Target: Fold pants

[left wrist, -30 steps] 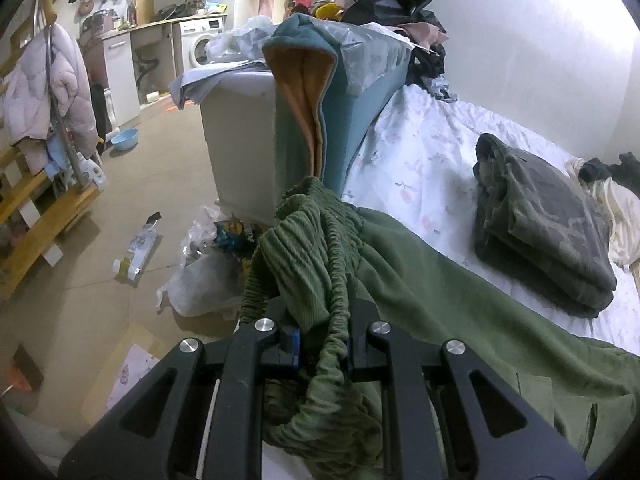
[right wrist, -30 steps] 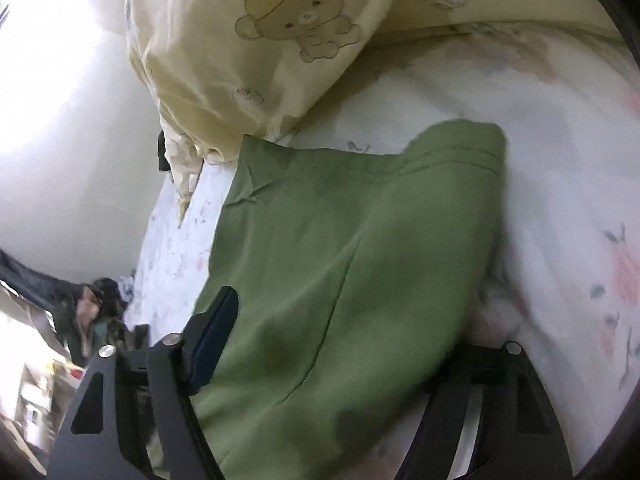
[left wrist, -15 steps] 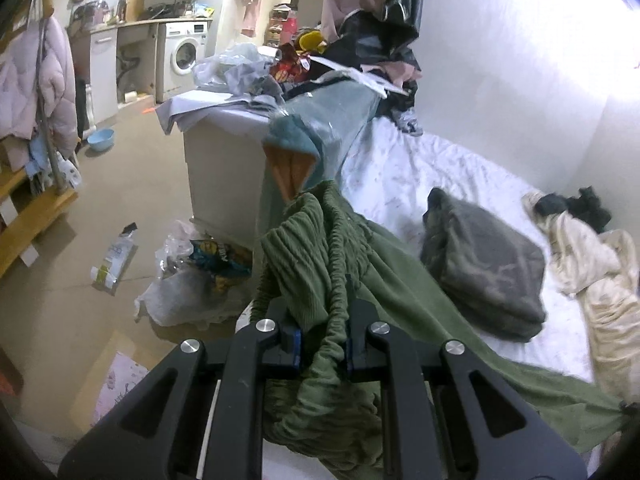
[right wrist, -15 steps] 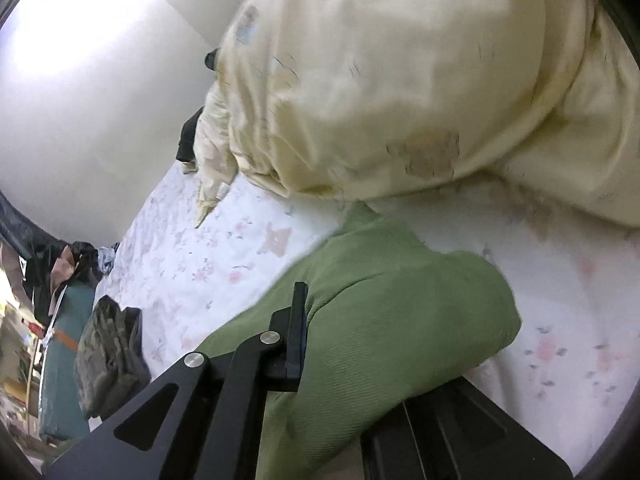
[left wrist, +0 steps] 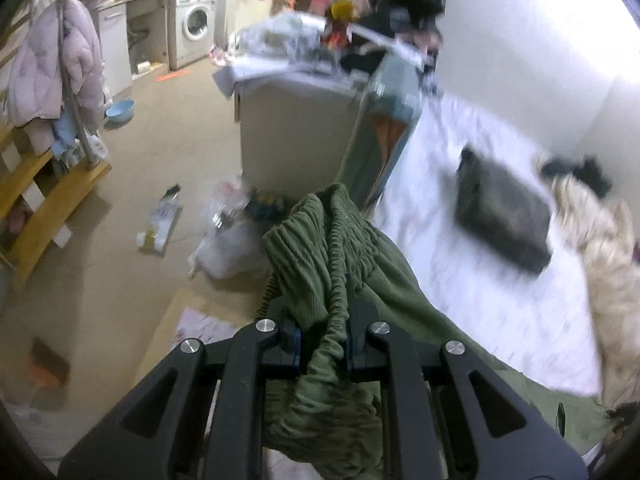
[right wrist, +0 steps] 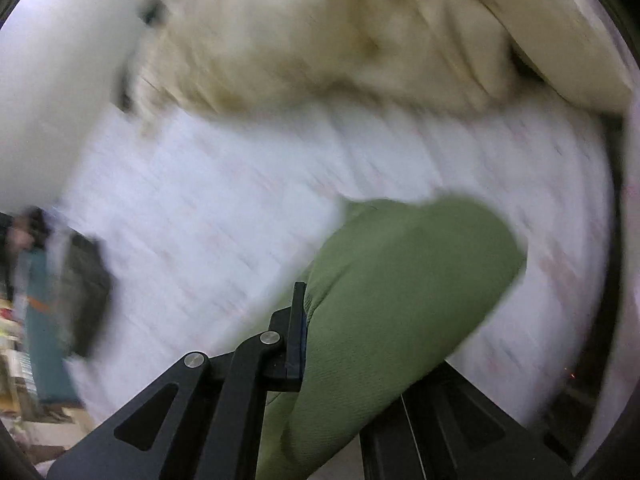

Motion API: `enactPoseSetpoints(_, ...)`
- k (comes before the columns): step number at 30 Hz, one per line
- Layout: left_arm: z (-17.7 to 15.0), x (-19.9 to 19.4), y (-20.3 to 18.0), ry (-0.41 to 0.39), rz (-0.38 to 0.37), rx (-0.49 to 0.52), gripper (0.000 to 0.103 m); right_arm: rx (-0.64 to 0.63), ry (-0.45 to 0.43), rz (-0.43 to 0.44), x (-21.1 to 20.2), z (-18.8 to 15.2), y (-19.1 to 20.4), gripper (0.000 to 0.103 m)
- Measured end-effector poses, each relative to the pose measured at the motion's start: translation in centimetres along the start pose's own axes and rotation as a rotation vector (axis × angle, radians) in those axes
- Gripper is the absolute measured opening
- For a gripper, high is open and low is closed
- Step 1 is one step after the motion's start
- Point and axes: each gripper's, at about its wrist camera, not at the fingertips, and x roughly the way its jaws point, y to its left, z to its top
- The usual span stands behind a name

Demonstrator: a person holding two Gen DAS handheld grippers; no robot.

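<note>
The green pants (left wrist: 328,248) hang between my two grippers over the white floral bed (left wrist: 480,280). My left gripper (left wrist: 322,332) is shut on the ribbed elastic waistband, which bunches up between the fingers. In the right wrist view my right gripper (right wrist: 348,332) is shut on the hem end of a green pant leg (right wrist: 400,288), lifted above the sheet (right wrist: 240,220). Its right finger is hidden under the cloth. Both views are motion blurred.
A folded dark camouflage garment (left wrist: 500,212) lies on the bed. A cream quilt (right wrist: 340,32) is heaped at the far end. A cluttered white cabinet (left wrist: 296,128) stands at the bed's edge. Bags and litter (left wrist: 228,240) lie on the floor.
Both grippers have risen with the pants. The right gripper closed on the leg hem and lifted it off the sheet. The bed and cabinet look farther away in the left view.
</note>
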Motion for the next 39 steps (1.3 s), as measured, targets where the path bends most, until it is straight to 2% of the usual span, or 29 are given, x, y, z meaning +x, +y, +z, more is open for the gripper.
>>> enactPoseSetpoints(3, -2.2, 2.2, 0.6, 0.09, 0.014, 0.009, 0.012, -0.009, 0.15, -0.161, 4.1, -2.3, -2.3, 0.006)
enactPoseSetpoints(5, -3.3, 3.0, 0.8, 0.111, 0.033, 0.015, 0.012, -0.027, 0.179, -0.219, 5.1, -3.3, -3.5, 0.013)
enactPoseSetpoints(6, -3.6, 3.1, 0.8, 0.122, 0.034, 0.018, 0.012, -0.041, 0.171, -0.253, 4.9, -3.4, -3.7, 0.036)
enactPoseSetpoints(8, -3.7, 3.0, 0.8, 0.116, 0.039, 0.037, 0.012, -0.116, 0.101, -0.382, 3.6, -3.4, -3.7, 0.065)
enactPoseSetpoints(10, -3.8, 3.0, 1.0, 0.118, 0.042, 0.03, 0.012, -0.188, 0.034, -0.496, 2.2, -3.1, -3.3, 0.066)
enactPoseSetpoints(11, -3.9, 3.1, 1.0, 0.124, 0.041, 0.024, 0.012, -0.202, 0.01, -0.513, 1.6, -2.9, -3.0, 0.066)
enactPoseSetpoints(13, -3.8, 3.3, 1.0, 0.13, 0.037, 0.006, 0.013, -0.202, -0.08, -0.487, -0.5, -2.5, -1.9, 0.066)
enactPoseSetpoints(15, -3.9, 3.5, 0.7, 0.129, 0.038, 0.009, 0.013, -0.223, -0.147, -0.377, -1.6, -2.5, 0.3, 0.066)
enactPoseSetpoints(16, -3.9, 3.4, 0.4, 0.123, 0.042, 0.015, 0.013, -0.242, -0.159, -0.308, -1.9, -2.9, 1.5, 0.066)
enactPoseSetpoints(17, -3.9, 3.4, 0.3, 0.12, 0.043, 0.018, 0.013, -0.278, -0.163, -0.179, -2.1, -3.8, 3.3, 0.066)
enactPoseSetpoints(18, -3.9, 3.3, 0.1, 0.116, 0.045, 0.023, 0.013, -0.309, -0.152, -0.094, -1.8, -4.4, 4.7, 0.066)
enactPoseSetpoints(21, -3.8, 3.4, -0.3, 0.11, 0.057, 0.033, 0.013, -0.458, -0.077, 0.137, -0.7, -8.9, 9.5, 0.066)
enactPoseSetpoints(24, -3.8, 3.6, -0.4, 0.109, 0.068, 0.04, 0.013, -0.562, 0.043, 0.282, 1.3, -14.2, 14.0, 0.066)
enactPoseSetpoints(27, -3.9, 3.8, -0.6, 0.114, 0.078, 0.042, 0.013, -0.627, 0.194, 0.374, 4.5, -18.8, 17.1, 0.066)
enactPoseSetpoints(29, -3.9, 3.9, -0.7, 0.115, 0.094, 0.056, 0.013, -0.714, 0.258, 0.372, 6.4, -21.7, 18.5, 0.066)
enactPoseSetpoints(31, -4.0, 4.2, -1.0, 0.12, 0.121, 0.079, 0.013, -0.764, 0.268, 0.273, 8.2, -22.5, 18.7, 0.066)
enactPoseSetpoints(32, -4.0, 4.3, -1.0, 0.122, 0.123, 0.081, 0.013, -0.75, 0.285, 0.178, 9.7, -22.1, 17.9, 0.065)
enactPoseSetpoints(33, -4.0, 4.2, -1.0, 0.122, 0.12, 0.082, 0.013, -0.712, 0.304, 0.176, 10.3, -21.3, 17.0, 0.056)
enactPoseSetpoints(35, -3.9, 4.0, -1.0, 0.116, 0.108, 0.075, 0.013, -0.546, 0.326, 0.23, 10.9, -18.0, 14.6, 0.049)
enactPoseSetpoints(36, -3.9, 3.9, -0.9, 0.111, 0.102, 0.075, 0.013, -0.491, 0.292, 0.192, 10.8, -16.3, 13.5, 0.05)
enactPoseSetpoints(39, -3.9, 3.8, -0.9, 0.107, 0.096, 0.073, 0.013, -0.432, 0.231, 0.08, 10.6, -11.9, 11.0, 0.05)
